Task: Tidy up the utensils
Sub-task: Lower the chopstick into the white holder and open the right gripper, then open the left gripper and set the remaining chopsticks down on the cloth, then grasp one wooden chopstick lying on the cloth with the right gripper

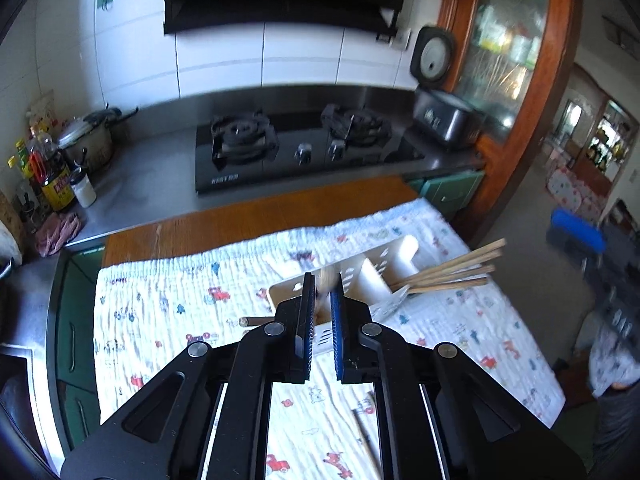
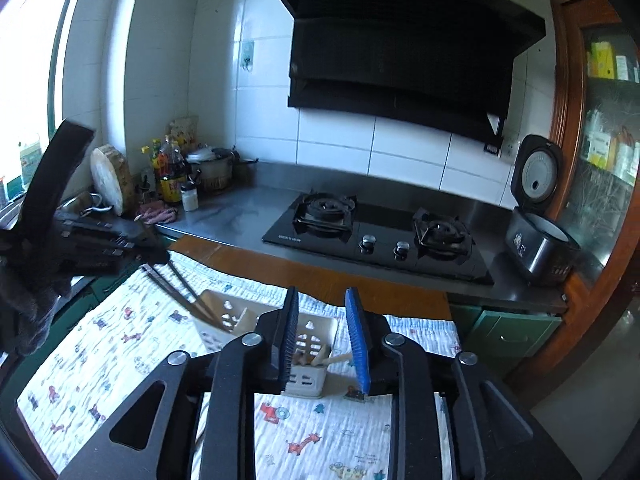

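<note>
A cream utensil holder (image 1: 360,276) with cut-out holes stands on the patterned cloth (image 1: 168,300); it also shows in the right wrist view (image 2: 224,320). Several wooden chopsticks (image 1: 448,272) stick out of its right end. My left gripper (image 1: 322,284) is shut on a wooden utensil handle (image 1: 326,280), held over the holder; in the right wrist view it (image 2: 160,258) holds dark utensils (image 2: 180,292) into the holder. My right gripper (image 2: 322,300) is open and empty, above the holder's near compartment, where wooden handles (image 2: 324,358) lie.
A dark-handled utensil (image 1: 250,321) and a loose chopstick (image 1: 366,440) lie on the cloth. Behind the wooden table edge (image 1: 256,216) is a steel counter with a gas hob (image 1: 304,148), rice cooker (image 1: 444,120), pot and bottles (image 1: 56,176).
</note>
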{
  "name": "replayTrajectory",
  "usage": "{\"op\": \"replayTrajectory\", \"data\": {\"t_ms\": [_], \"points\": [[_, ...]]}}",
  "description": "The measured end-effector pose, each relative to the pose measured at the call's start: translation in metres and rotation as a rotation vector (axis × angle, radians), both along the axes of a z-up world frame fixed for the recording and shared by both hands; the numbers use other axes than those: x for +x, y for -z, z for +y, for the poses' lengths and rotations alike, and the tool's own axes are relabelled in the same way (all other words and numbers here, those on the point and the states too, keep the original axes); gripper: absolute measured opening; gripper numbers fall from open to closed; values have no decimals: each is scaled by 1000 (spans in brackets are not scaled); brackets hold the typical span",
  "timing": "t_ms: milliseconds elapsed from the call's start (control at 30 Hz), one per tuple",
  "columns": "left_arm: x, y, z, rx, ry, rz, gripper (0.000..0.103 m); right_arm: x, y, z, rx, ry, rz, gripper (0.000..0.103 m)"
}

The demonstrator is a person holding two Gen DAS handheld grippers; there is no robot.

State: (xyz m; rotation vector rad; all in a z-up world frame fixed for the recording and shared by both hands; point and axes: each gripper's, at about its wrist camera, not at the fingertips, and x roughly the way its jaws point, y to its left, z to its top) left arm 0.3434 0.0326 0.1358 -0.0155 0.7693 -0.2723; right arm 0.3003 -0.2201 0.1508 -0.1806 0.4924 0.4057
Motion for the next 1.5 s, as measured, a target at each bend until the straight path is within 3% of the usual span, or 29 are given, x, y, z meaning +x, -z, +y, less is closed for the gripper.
{"op": "replayTrajectory", "data": {"t_ms": [33, 100, 367, 533, 733, 1033, 1267, 1500], "points": [[-8, -4, 1, -2, -4, -22, 13, -12, 3, -1, -1, -4, -10, 27], [-22, -9, 2, -7, -13, -49, 30, -35, 13, -1, 4, -26, -9, 28], [-91, -8, 10, -21, -20, -138, 30, -110, 107, 21, -8, -93, 144, 28], [-130, 26, 17, -19, -57, -128, 30, -146, 168, 39, 23, -113, 286, 28], [-164, 71, 28, -28, -127, -93, 30, -169, 213, 58, 35, -107, 395, 25], [-193, 130, 39, -84, -179, -17, 30, -174, 238, 66, 14, -63, 430, 19], [-209, 162, 32, -71, -205, 23, 30, -176, 251, 71, -5, -43, 463, 17], [-223, 191, 17, -85, -188, 76, 30, -179, 250, 70, -33, -23, 428, 10]]}}
